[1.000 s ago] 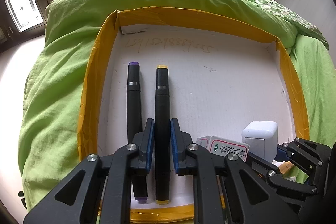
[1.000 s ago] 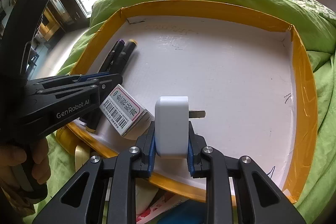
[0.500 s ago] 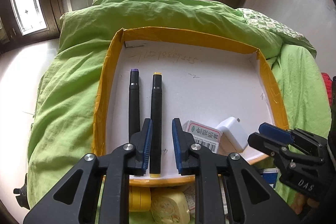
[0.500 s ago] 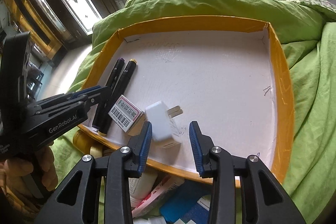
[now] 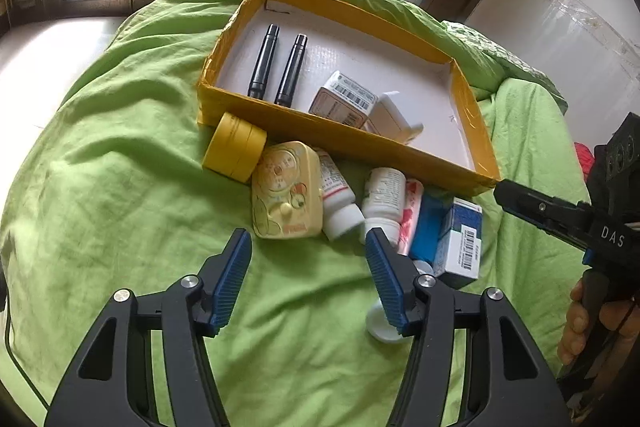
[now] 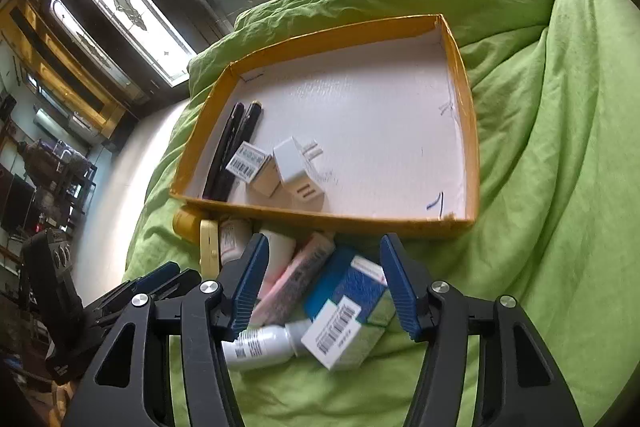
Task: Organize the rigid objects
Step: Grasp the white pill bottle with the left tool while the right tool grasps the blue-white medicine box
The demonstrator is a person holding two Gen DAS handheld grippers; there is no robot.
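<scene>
A yellow-rimmed tray point(image 5: 352, 141) point(image 6: 320, 215) lies on green bedding. On its white floor are two black markers point(image 5: 262, 61) point(image 6: 230, 151), a small barcoded box point(image 5: 346, 99) point(image 6: 250, 161) and a white charger point(image 5: 394, 117) point(image 6: 298, 169). My left gripper point(image 5: 307, 243) hovers in front of the tray over a yellow flat case point(image 5: 286, 191); its jaws are opening and empty. My right gripper point(image 6: 325, 247) is also opening, its pads touching nothing. A blue-and-white box point(image 6: 348, 311) lies on the bedding below its gap.
Loose items crowd the tray's near wall: a yellow tape roll point(image 5: 234, 147), two white bottles point(image 5: 338, 195), a pink tube point(image 6: 296, 279), a lying white bottle point(image 6: 264, 343) and a white cap point(image 5: 380, 325). A hand point(image 5: 580, 323) holds the right gripper. Windows stand behind the bed.
The left gripper let go of the yellow-capped marker, the right let go of the charger. Both pulled back out of the tray, opened wider, and now hang over the loose pile.
</scene>
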